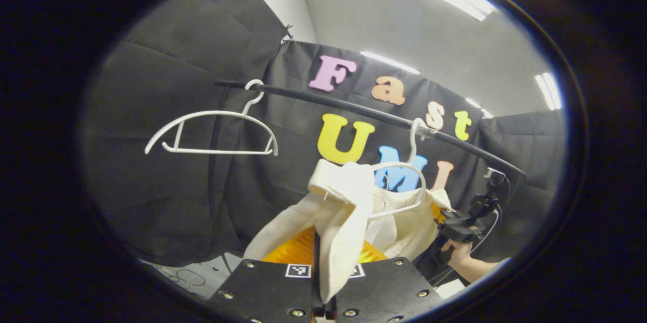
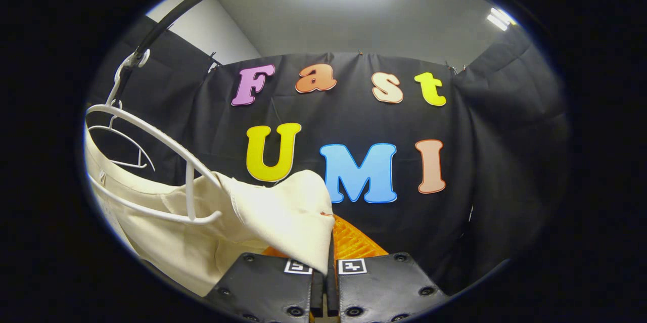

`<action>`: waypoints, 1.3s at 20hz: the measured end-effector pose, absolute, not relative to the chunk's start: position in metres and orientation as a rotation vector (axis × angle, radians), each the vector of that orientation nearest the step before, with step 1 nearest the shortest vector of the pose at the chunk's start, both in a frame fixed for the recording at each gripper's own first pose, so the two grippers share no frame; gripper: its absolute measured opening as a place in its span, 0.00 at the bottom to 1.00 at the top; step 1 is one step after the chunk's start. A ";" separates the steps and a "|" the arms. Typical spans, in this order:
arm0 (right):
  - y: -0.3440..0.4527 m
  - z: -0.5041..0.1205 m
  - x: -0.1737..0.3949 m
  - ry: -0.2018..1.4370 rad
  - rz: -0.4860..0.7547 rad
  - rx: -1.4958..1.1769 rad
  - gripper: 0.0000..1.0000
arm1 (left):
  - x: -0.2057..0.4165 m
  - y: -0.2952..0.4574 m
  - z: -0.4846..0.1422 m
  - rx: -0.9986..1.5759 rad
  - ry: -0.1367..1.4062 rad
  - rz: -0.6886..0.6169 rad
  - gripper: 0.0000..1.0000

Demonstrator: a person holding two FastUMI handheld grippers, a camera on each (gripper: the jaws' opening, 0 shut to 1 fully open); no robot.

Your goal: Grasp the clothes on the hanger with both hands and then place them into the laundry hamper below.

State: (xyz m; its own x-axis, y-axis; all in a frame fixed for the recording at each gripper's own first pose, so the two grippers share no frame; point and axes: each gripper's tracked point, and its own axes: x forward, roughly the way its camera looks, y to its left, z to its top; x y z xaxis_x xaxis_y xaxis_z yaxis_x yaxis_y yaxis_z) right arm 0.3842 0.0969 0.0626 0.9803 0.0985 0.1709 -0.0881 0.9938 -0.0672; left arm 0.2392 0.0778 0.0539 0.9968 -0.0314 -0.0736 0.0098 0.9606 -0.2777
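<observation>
A cream garment [image 1: 343, 212] hangs off a white hanger [image 1: 404, 186] on the black rail [image 1: 354, 105]. My left gripper [image 1: 323, 282] is shut on one shoulder of the cream garment, the cloth pinched between its orange fingers [image 1: 295, 249]. In the right gripper view the cream garment [image 2: 273, 217] has slid off the end of the white hanger [image 2: 167, 161], and my right gripper [image 2: 327, 272] is shut on that shoulder. In the left gripper view the right gripper [image 1: 462, 229] and the hand [image 1: 457, 255] holding it appear farther off at the right.
An empty white hanger [image 1: 212, 133] hangs on the rail to the left of the garment; it also appears behind the loaded one in the right gripper view as the empty white hanger [image 2: 126, 148]. Black cloth walls close the booth around.
</observation>
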 end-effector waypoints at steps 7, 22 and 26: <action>0.095 0.064 0.391 -0.190 0.104 -0.084 0.07 | 0.237 0.101 0.089 -0.325 0.024 -0.031 0.02; 0.095 0.013 0.414 -0.101 0.108 -0.157 0.07 | 0.257 0.198 0.042 -0.304 0.084 0.143 0.02; 0.087 -0.009 0.417 -0.053 0.101 -0.170 0.07 | 0.250 0.192 0.018 -0.367 0.117 0.141 0.02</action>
